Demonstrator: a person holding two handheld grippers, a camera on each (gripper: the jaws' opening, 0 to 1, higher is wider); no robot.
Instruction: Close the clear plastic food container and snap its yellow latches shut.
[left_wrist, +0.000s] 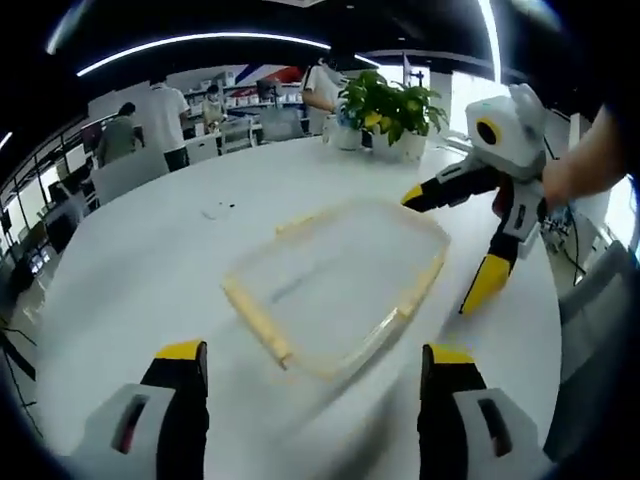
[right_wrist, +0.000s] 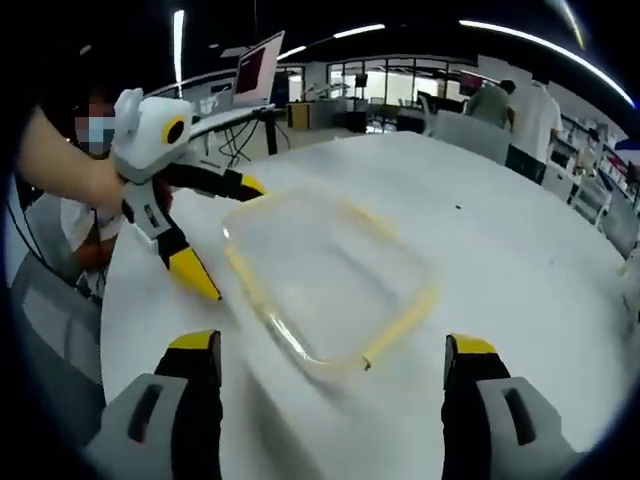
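A clear plastic food container (left_wrist: 335, 285) with yellow latches (left_wrist: 258, 318) along its edges lies flat on a round white table (left_wrist: 130, 270), blurred by motion, so whether the latches are snapped cannot be told. In the left gripper view it sits at the centre, just ahead of the left gripper (left_wrist: 312, 385), whose yellow-tipped jaws stand wide apart and hold nothing. The right gripper (left_wrist: 450, 245) comes in at 3 o'clock, its jaws spread, one tip near the container's far corner, the other beside its right edge. In the right gripper view the container (right_wrist: 325, 275) lies ahead of the right gripper (right_wrist: 330, 375), released and empty; the left gripper (right_wrist: 225, 240) enters at 10 o'clock, jaws splayed, beside the container's left edge. A potted plant (left_wrist: 385, 110) stands at the table's far rim at 1 o'clock. People (left_wrist: 160, 115) stand near shelves beyond, and a monitor (right_wrist: 255, 65) sits on a desk at 11 o'clock.
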